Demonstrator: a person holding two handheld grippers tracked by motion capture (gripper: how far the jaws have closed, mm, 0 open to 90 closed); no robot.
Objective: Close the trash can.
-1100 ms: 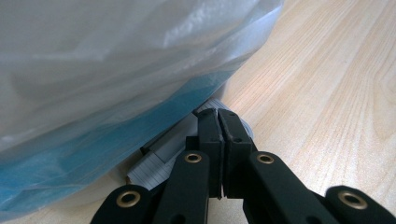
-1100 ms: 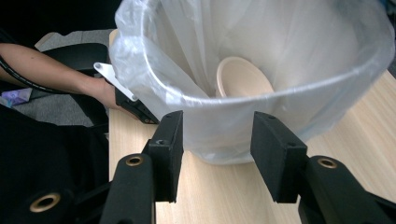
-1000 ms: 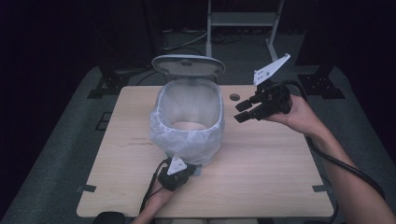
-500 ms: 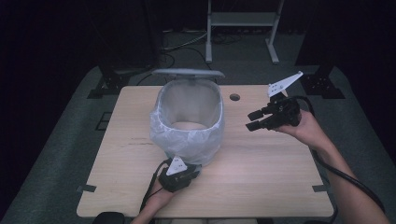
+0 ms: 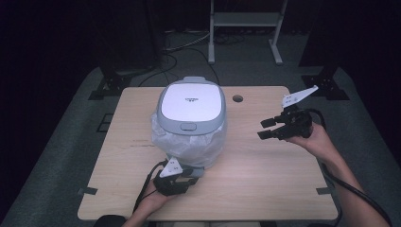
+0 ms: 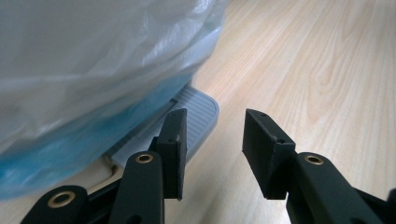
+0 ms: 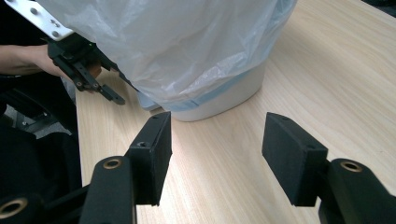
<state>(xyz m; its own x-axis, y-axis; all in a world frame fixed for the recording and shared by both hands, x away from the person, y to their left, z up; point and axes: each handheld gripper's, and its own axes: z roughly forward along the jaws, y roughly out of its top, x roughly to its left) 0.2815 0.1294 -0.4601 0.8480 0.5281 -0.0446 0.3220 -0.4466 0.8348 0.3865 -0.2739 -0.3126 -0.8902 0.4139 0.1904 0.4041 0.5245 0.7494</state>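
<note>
A grey-and-white pedal bin (image 5: 189,123) lined with a pale plastic bag (image 5: 189,144) stands mid-table, its lid (image 5: 191,101) down. My left gripper (image 5: 191,172) lies low at the bin's near side. Its jaws have just been opening and stand open, with bare wood between them (image 6: 212,140). The grey ribbed pedal (image 6: 198,109) sits just past the left jaw's tip. My right gripper (image 5: 265,128) hovers off the bin's right side, pointing toward it. Its jaws have just been opening too, with nothing between them (image 7: 215,144). The right gripper view also shows the bag (image 7: 187,42) and the left gripper (image 7: 119,91).
The wooden table (image 5: 265,189) has a round cable hole (image 5: 237,99) behind the right gripper. A metal rack (image 5: 243,19) stands on the dark floor beyond the table's far edge. Cables trail from both grippers toward the near edge.
The bin's lid has swung down from upright to closed. My right gripper has sunk and drawn away to the right. The left gripper has stayed at the bin's foot.
</note>
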